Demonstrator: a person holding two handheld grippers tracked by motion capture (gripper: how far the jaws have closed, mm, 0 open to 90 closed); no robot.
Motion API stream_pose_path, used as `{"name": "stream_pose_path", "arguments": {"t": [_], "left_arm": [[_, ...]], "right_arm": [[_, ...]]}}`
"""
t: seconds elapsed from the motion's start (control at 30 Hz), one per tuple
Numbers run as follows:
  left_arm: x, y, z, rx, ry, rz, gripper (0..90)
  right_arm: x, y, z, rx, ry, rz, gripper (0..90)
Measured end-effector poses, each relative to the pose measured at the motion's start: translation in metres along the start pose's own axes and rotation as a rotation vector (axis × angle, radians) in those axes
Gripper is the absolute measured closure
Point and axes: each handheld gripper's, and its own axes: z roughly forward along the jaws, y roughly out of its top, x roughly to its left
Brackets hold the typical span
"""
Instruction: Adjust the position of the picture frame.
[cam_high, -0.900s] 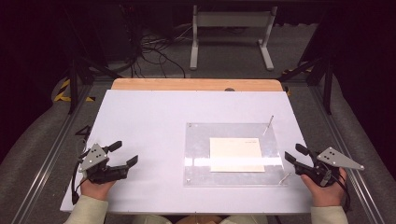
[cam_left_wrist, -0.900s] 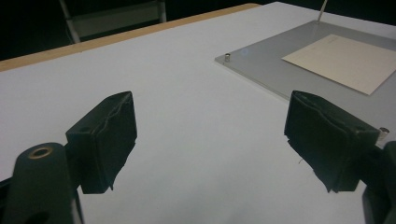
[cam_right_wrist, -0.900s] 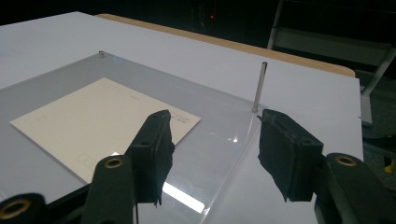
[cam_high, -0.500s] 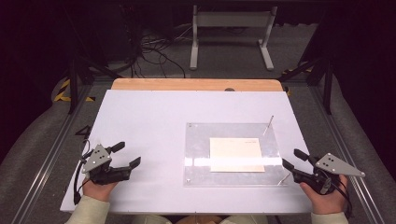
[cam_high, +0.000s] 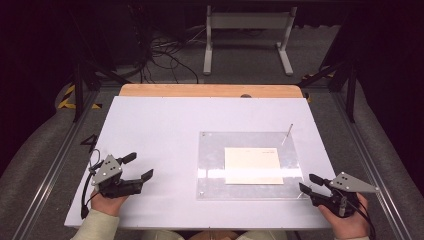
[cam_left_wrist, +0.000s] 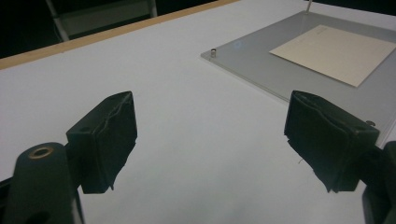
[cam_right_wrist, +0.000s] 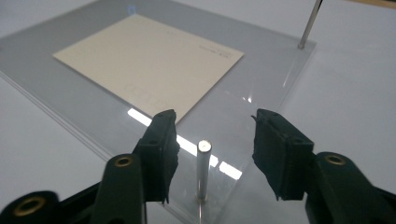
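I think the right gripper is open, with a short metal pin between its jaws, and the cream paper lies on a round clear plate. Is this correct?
Not quite. The clear plate is rectangular, not round, as the high view shows. The rest holds: the right gripper is open, the short metal pin stands between its jaws untouched, and the cream paper lies on that plate.
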Motion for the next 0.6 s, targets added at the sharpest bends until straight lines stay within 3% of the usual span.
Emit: {"name": "stream_pose_path", "arguments": {"t": [0.07, 0.23, 0.3, 0.47, 0.6], "left_arm": [[0.000, 0.000, 0.001, 0.002, -0.004, -0.003, 17.5], [-0.001, -0.001, 0.002, 0.009, -0.003, -0.002, 17.6], [-0.001, -0.001, 0.003, 0.013, -0.007, 0.000, 17.6], [-0.003, -0.001, 0.004, 0.019, -0.006, 0.003, 17.6], [-0.006, 0.000, 0.007, 0.028, -0.017, 0.014, 17.6]], "right_arm": [[0.002, -0.001, 0.002, 0.036, -0.002, -0.012, 56.6], [0.007, 0.001, 0.007, 0.105, -0.007, -0.043, 83.1], [0.011, 0.004, 0.009, 0.123, -0.029, -0.059, 83.5], [0.011, 0.007, 0.013, 0.123, -0.027, -0.043, 84.1], [0.018, 0.016, 0.026, 0.123, 0.009, -0.065, 84.2]]}}
